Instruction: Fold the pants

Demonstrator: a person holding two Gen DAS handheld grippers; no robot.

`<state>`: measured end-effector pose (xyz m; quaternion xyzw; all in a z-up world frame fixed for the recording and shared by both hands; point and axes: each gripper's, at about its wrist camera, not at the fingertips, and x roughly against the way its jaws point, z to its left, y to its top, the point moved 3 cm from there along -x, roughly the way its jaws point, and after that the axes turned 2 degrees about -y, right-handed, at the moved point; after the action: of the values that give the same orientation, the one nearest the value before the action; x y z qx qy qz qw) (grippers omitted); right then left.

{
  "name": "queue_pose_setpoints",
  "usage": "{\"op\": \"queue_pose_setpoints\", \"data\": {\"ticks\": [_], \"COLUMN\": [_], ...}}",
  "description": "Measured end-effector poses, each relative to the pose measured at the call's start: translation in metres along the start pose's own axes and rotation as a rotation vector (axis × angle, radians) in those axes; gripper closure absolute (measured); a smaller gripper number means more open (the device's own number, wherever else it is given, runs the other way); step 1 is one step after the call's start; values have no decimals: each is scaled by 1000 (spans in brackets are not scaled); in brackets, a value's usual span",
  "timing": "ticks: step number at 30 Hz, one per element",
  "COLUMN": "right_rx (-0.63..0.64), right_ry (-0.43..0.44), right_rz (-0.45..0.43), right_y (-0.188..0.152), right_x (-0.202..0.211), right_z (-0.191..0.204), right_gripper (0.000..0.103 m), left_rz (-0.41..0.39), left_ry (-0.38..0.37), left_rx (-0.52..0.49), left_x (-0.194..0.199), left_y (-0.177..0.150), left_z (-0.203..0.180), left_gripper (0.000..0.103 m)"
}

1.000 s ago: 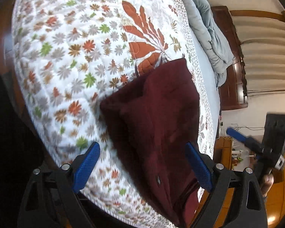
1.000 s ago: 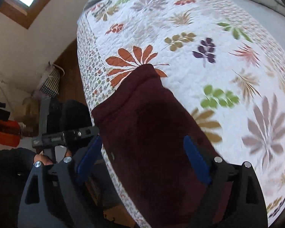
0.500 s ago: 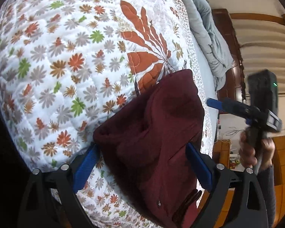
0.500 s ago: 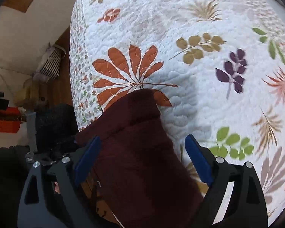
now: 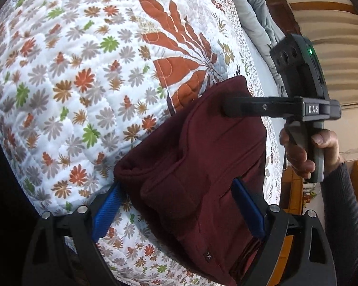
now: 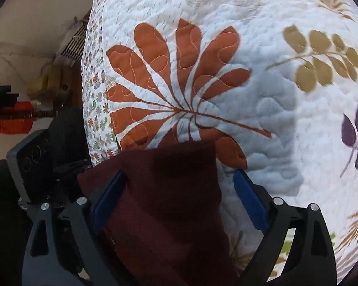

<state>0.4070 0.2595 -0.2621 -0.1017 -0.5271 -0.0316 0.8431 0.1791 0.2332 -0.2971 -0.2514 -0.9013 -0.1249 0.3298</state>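
So in the left wrist view the maroon pants (image 5: 198,166) sit in the lower middle of the frame on the flowery quilt (image 5: 83,83), already bunched into a thick, layered bundle with a fold edge at its left end, so I'd guess at least one fold is done, though it looks lumpy rather than flat. The left gripper (image 5: 179,207) has its jaws spread wide at the bottom of the frame, straddling the near part of the bundle without pinching it. The right gripper (image 5: 229,107) pokes in from the right, its tip over the far end of the pants, held by a hand (image 5: 307,152). In the right wrist view the pants (image 6: 169,202) fill the lower middle, their end lying across the big orange leaf print. The right gripper (image 6: 179,197) is also wide open there, with cloth between the blue pads but nothing clamped. What's left, I reckon: grab, make the final fold, smooth it.
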Motion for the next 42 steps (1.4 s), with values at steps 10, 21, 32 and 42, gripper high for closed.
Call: {"op": "queue_pose_setpoints", "data": {"ticks": [10, 21, 32, 42], "right_rx": [-18, 21, 0, -18], "right_ry": [31, -86, -225, -340], "right_rz": [-6, -74, -214, -346], "right_y": [-4, -26, -86, -157], "right_x": [13, 60, 130, 189], "right_z": [4, 36, 77, 104], "right_gripper": [71, 84, 86, 90], "left_rz": [21, -40, -95, -129], "left_ry": [23, -5, -81, -138], "left_rx": [-3, -163, -351, -556], "left_x": [-8, 13, 46, 74], "left_y": [14, 14, 0, -44], "left_z": [1, -38, -107, -175], "left_gripper": [51, 66, 70, 71]}}
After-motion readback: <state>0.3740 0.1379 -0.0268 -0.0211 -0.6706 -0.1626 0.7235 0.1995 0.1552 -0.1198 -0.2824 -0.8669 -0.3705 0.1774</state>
